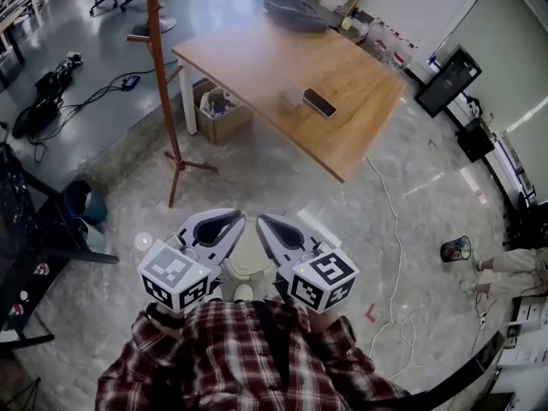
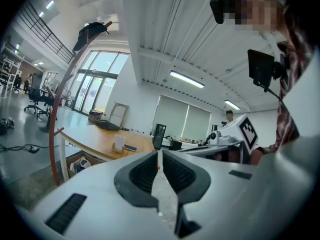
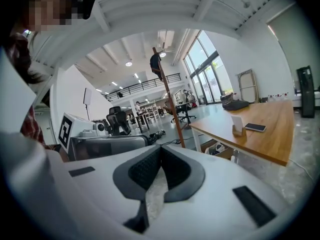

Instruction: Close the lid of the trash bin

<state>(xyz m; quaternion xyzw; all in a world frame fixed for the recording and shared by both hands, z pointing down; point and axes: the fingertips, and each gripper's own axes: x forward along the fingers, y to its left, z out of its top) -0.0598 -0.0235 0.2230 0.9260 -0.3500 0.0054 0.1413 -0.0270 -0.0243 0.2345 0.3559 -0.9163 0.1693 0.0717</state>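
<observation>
The trash bin cannot be picked out with any certainty: the only candidate is a pale rounded shape low on the floor between the two grippers, mostly covered by them, so its long axis, the way it faces and the state of its lid cannot be told. Neither gripper view shows it; both look out level across the room. In the head view the left gripper and the right gripper are held side by side close against the person's plaid shirt, marker cubes nearest the body, fingers pointing forward and leaning slightly toward each other, the tips near but apart. In the left gripper view the left gripper has its dark ribbed fingers pressed together at the tips with nothing between them. The right gripper view shows the same for the right gripper: fingers closed tip to tip on nothing. Ahead of the grippers, well apart, stands a wooden desk carrying a phone, with a cardboard box under its near corner. A tall coat stand rises just beside the desk, and a white cable trails across the floor to the right.
</observation>
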